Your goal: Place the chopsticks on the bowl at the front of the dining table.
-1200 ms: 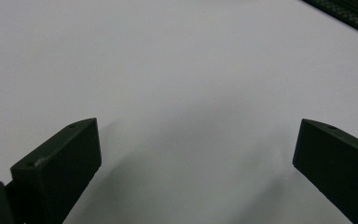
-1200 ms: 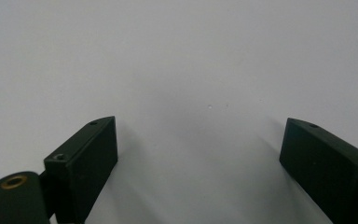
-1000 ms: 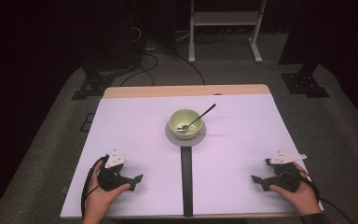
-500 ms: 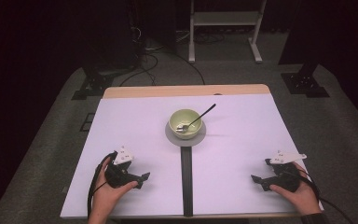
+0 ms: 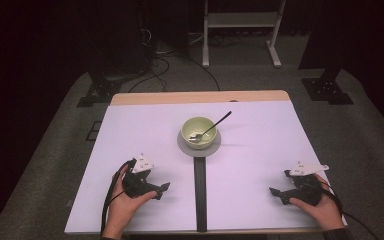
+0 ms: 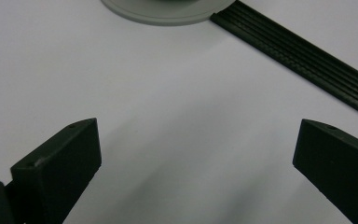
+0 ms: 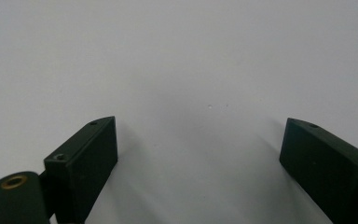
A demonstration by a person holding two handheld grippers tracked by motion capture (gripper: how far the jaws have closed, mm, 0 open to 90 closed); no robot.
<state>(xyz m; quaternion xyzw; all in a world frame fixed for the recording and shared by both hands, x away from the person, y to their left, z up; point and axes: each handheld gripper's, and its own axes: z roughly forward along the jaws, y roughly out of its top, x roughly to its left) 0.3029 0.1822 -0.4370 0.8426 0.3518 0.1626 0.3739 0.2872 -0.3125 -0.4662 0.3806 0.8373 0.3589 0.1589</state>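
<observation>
High view: green bowl [image 5: 198, 132] sits on a grey plate [image 5: 198, 146] at table centre, spoon [image 5: 211, 129] resting in it, handle sticking out over the far-right rim. Left gripper [image 5: 161, 190] is near the table's [image 5: 260, 165] front edge, jaws spread wide, holding nothing, aimed toward the plate's rim [image 6: 168, 11] and the black centre strip [image 5: 199, 192]. Right gripper [image 5: 275, 194] is well apart at front right, also spread and empty. Looks like nothing is done yet: bowl and spoon untouched, the whole reach and grasp remain.
</observation>
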